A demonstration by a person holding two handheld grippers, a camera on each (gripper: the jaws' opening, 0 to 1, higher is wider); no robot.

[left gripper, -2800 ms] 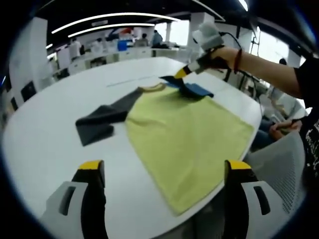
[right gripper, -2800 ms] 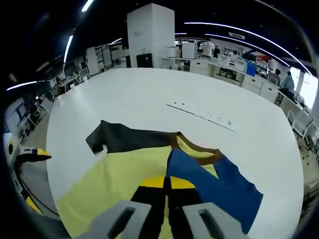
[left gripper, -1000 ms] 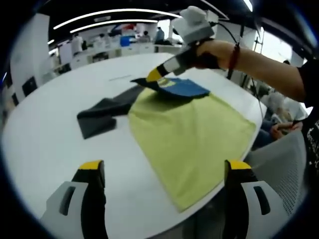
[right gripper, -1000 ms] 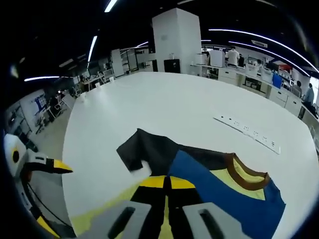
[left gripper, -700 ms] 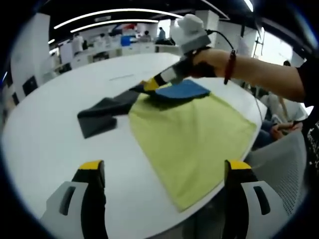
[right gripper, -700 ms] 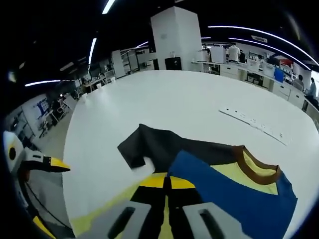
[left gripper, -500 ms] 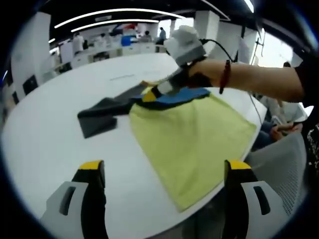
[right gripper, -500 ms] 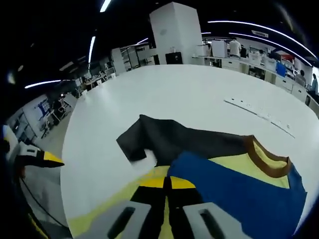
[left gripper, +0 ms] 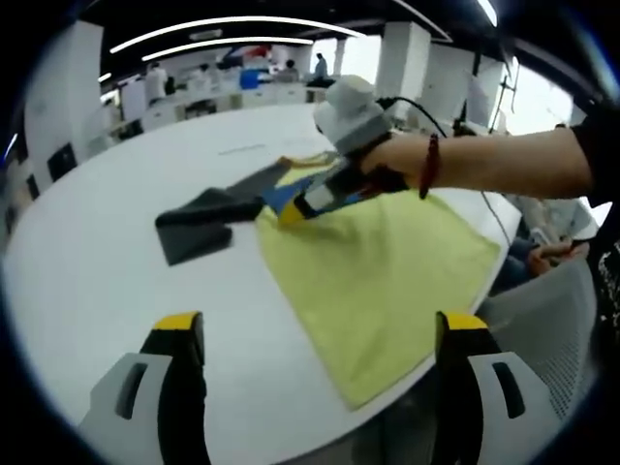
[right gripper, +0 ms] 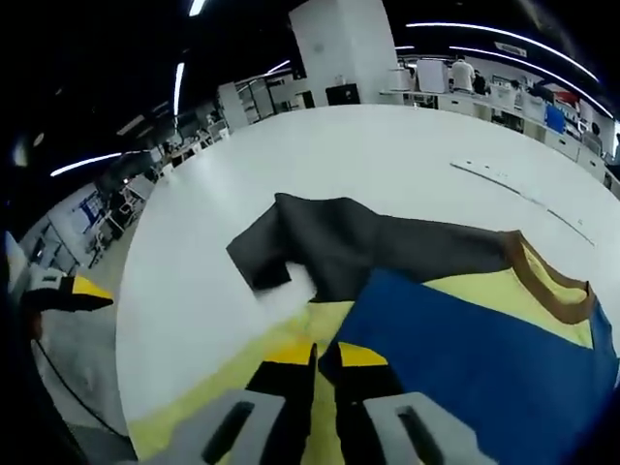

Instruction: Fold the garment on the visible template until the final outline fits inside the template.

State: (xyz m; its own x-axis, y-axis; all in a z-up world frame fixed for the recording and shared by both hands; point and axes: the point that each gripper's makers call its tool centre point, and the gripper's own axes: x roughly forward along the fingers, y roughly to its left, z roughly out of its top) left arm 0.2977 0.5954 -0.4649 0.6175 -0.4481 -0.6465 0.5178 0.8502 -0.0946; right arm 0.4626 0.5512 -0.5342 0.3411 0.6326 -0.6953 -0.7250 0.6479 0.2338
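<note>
Left hand-held gripper (left gripper: 320, 334) near, jaws apart, empty. Beyond, yellow garment (left gripper: 378, 266) flat on white desk (left gripper: 87, 262). Right hand-held gripper (right gripper: 327, 356) clamped on blue sleeve (right gripper: 475, 358); best laid flat across the chest. Farther, dark sleeve (right gripper: 329, 247); brown collar clearer in right gripper view

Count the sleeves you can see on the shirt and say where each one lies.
2. The dark grey sleeve lies spread on the white table. The blue sleeve is folded over the yellow body, at the right gripper. No others visible.
</note>
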